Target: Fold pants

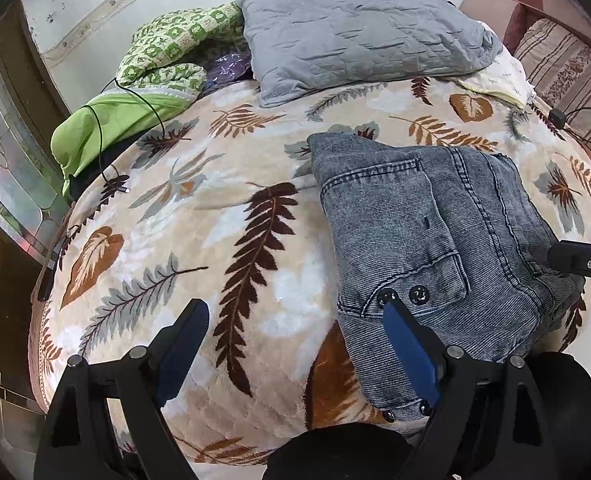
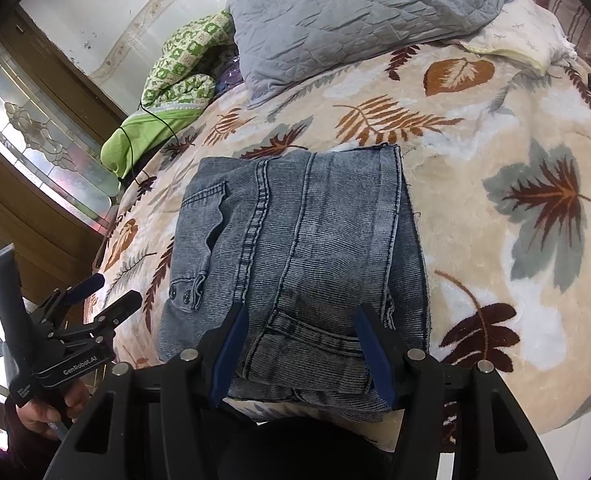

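Pants (image 2: 295, 264): grey-blue denim, folded into a compact, roughly rectangular stack lying flat on the leaf-print blanket (image 2: 495, 152), toward the near edge of the bed.
Long axis: runs from the near edge away toward the grey pillow (image 2: 355, 12); seams and stitch lines run the same way.
Ends: pocket, waistband and snap buttons at the near end; a straight folded edge at the far end.
Left gripper (image 1: 295, 344): jaws spread wide, nothing between them; left finger over bare blanket, right finger over the stack's near left corner by the snaps. Contact cannot be told.
Right gripper (image 2: 301, 340): jaws partly apart, straddling the near end of the stack; blue pads stand at either side of the denim, but whether they press on it cannot be told.
Hand (image 2: 51, 408): holds the left gripper's handle, seen from the right wrist view.
Background: green quilt (image 1: 135, 92) bunched at the far left.
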{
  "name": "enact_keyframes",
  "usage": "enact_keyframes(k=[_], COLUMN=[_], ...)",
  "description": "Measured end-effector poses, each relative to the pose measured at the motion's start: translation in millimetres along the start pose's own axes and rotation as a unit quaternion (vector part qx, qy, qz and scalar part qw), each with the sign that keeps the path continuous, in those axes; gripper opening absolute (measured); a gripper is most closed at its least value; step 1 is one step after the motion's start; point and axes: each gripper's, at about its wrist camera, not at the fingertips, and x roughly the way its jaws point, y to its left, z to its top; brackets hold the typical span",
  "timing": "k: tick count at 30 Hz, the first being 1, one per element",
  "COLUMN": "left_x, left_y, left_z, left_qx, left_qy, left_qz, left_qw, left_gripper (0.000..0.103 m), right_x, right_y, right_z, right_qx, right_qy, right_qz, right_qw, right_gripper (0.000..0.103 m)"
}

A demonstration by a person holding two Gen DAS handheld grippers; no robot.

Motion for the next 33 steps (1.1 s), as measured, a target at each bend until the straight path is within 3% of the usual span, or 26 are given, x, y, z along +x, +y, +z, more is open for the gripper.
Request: enact_keyframes(k=[7,11,14,19,22,26,29,33], left_x=[38,31,21,39,71,117,107,73], left_y=[-17,-7,4,1,-8,-13,-1,11], left_z=[-17,-3,23,64,85,90,87,74], left_qx=[0.024,0.019,0.005,0.002,-0.005,-0.017,-0.039,-0.029], left_qy=[0.06,0.043,0.015,0.008,0.027,0.085,0.083,0.051], left_qz=[-0.011,-0.017,-0.011,-0.018,-0.029,-0.031,-0.043,-0.031], left_qw=[0.9978,0.9987,0.9998,0.9998,0.9992,0.9957,0.9948,0.9978], left_gripper=[0.089,0.089,0.089,0.089,0.089,0.093,0.095,0.095], right_x=[18,13,3,20,50,88,78,46], right_y=[-7,-1,-4,-10,-11,-21,-18,-23], right_z=[-5,2,25,70,89,90,87,71], right_qx=[0.002,-0.016,-0.006,0.022,0.035,0.043,0.039,0.055], right_qy=[0.024,0.03,0.001,-0.021,-0.012,0.024,0.026,0.02], right_qz=[-0.003,-0.011,-0.012,-0.012,-0.018,-0.046,-0.049,-0.026], right_qw=[1.0,0.999,1.0,0.999,0.999,0.998,0.998,0.998], right_gripper=[0.06,0.06,0.06,0.06,0.06,0.06,0.06,0.06])
